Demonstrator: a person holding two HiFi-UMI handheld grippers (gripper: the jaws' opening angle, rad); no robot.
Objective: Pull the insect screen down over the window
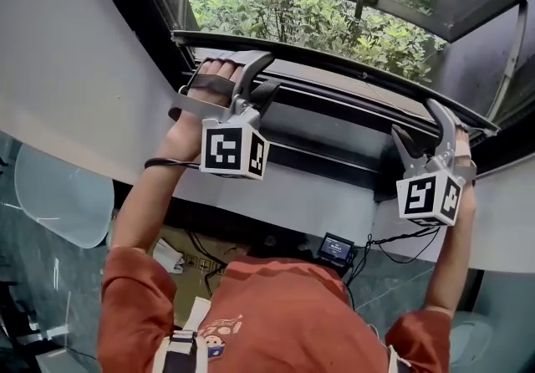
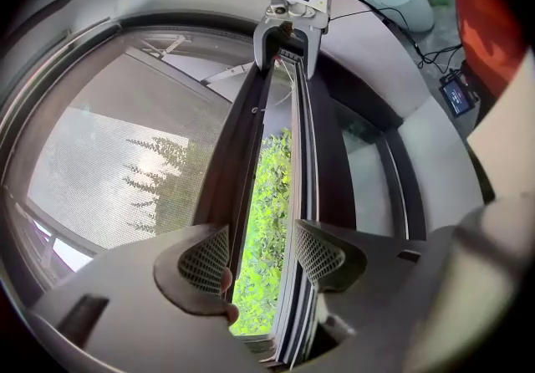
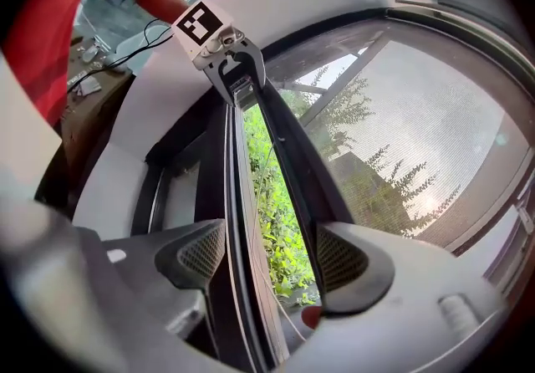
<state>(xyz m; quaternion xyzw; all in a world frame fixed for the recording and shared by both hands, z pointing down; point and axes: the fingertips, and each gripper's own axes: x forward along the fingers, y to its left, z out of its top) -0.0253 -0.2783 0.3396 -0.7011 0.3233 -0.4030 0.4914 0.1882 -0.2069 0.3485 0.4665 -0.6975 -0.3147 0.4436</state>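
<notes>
**Desk:** What are the grippers doing?

**Field:** The left gripper [image 2: 263,252] stands released, jaws apart. It straddles the insect screen's dark pull bar [image 2: 242,183], which runs just inside its left-hand jaw. A fingertip [image 2: 224,281] shows at that jaw's edge. The right gripper [image 3: 272,258] is likewise unclenched at the bar's far end, and there the bar passes just inside the right-hand jaw.

**Desk:** And the screen itself?

**Field:** Beyond that bar-side jaw of each gripper spreads the grey mesh [image 2: 125,171]. Across the bar, between the jaws, a strip of green foliage [image 2: 269,196] shows. Then comes the window frame's rail [image 2: 303,162], just inside the opposite jaw. Judging by that strip, the screen is most of the way down but not yet seated.

**Desk:** How should the last stretch go?

**Field:** Probably with even pressure from both ends, so the bar runs parallel to the rail. A skewed bar could bind in its side tracks. Neither gripper is clamped, so each appears to bear on the bar with one jaw only. Keeping that jaw square on the bar, or closing on it, would guard against a slip. The close should be eased, not snapped, until bar meets rail along the whole length.
</notes>
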